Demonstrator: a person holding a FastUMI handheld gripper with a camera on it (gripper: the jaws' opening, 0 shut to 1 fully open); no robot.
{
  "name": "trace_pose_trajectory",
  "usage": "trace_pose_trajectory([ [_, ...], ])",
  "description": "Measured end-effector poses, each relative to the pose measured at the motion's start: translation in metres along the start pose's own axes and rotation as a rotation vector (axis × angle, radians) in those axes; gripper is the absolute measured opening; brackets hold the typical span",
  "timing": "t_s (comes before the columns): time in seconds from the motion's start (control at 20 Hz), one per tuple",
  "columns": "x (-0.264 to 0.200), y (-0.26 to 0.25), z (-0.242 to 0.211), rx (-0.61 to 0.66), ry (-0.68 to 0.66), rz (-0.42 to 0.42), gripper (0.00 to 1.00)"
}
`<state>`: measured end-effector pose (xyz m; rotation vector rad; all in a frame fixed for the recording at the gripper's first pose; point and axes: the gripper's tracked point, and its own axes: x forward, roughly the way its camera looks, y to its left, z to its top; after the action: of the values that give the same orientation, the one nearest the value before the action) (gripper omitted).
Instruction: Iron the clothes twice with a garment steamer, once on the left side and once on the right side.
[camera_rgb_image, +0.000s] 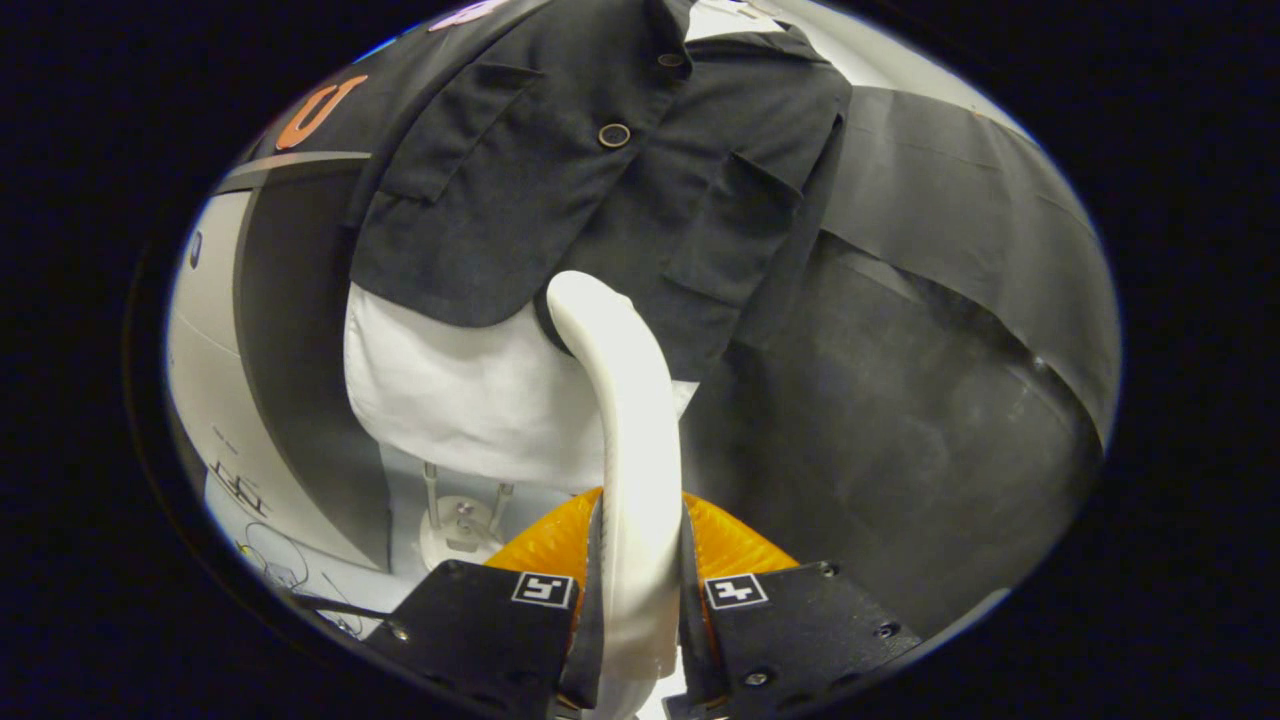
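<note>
While the tongs (640, 600) are clenched on the garment steamer (630, 440), both fingers press against the sides of its pale handle, which rises from between them and runs straight away from the camera. Its long axis lies along the line of the fingers, then bends over at the far end, so the rounded head points forward and slightly left, toward the clothes. Just behind the fingers, on either side of the handle, a ribbed orange part (730, 545) of the tool fans out. Beyond the fingers and a little to the left stands a small white base (460, 530) with thin metal rods, resting on a pale surface (300, 570) that carries some faint printed marks. Above that base hangs the white shirt hem (450, 400), and over it the dark jacket (560, 190) with two buttons down the front and a flap pocket on each side. The steamer's head (585, 300) meets the garments at the jacket's lower edge, near the middle front, though whether it actually touches the cloth cannot be told. Farther off, to the right, dark cloth (920, 330) drapes down in folds.
</note>
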<state>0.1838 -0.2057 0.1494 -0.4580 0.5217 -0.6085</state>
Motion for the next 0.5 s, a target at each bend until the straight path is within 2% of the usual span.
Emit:
trace_pose_trajectory([
  [0.3, 0.007, 0.0, -0.01, -0.02, 0.024, 0.026, 0.35],
  [0.5, -0.003, -0.008, -0.003, 0.049, 0.01, 0.064, 0.35],
])
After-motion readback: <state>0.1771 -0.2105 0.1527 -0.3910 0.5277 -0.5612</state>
